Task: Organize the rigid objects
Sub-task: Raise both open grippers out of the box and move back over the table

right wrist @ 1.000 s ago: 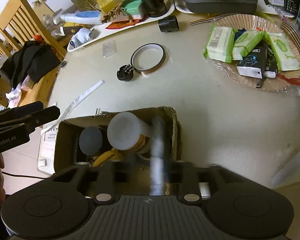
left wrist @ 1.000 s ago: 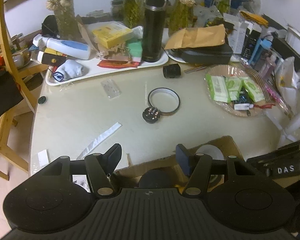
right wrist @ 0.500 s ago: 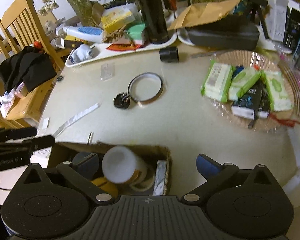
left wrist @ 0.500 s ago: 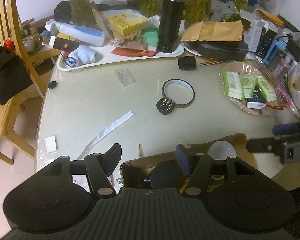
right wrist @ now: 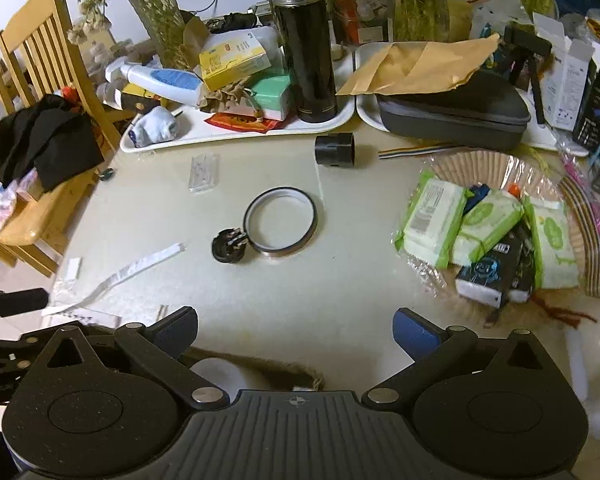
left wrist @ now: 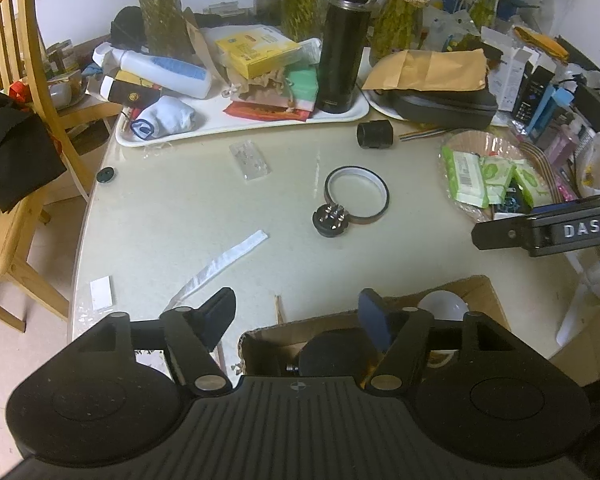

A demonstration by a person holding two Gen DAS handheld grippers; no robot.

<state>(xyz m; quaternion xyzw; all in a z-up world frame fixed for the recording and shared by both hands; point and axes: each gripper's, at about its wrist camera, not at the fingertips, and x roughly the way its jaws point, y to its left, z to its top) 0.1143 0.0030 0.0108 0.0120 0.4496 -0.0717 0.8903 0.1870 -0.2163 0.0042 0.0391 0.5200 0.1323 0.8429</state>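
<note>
black flask [right wrist: 306, 40], yellow box [right wrist: 232, 58], brown cardboard box [left wrist: 472, 300], green-white wipe packs [right wrist: 488, 224]

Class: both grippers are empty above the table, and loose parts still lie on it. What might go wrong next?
1. The black plug touches the tape ring; grasping one may drag the other.
2. The cardboard box sits at the table's near edge and looks full, so another item could spill or tip it.
3. The right gripper nears the left gripper, whose jaws are opening; they may collide.

Glossy smooth tabletop [right wrist: 340, 280]; matt corrugated cardboard box [left wrist: 476, 296]; glossy black flask [right wrist: 306, 40]; wooden chair [left wrist: 16, 80].
</note>
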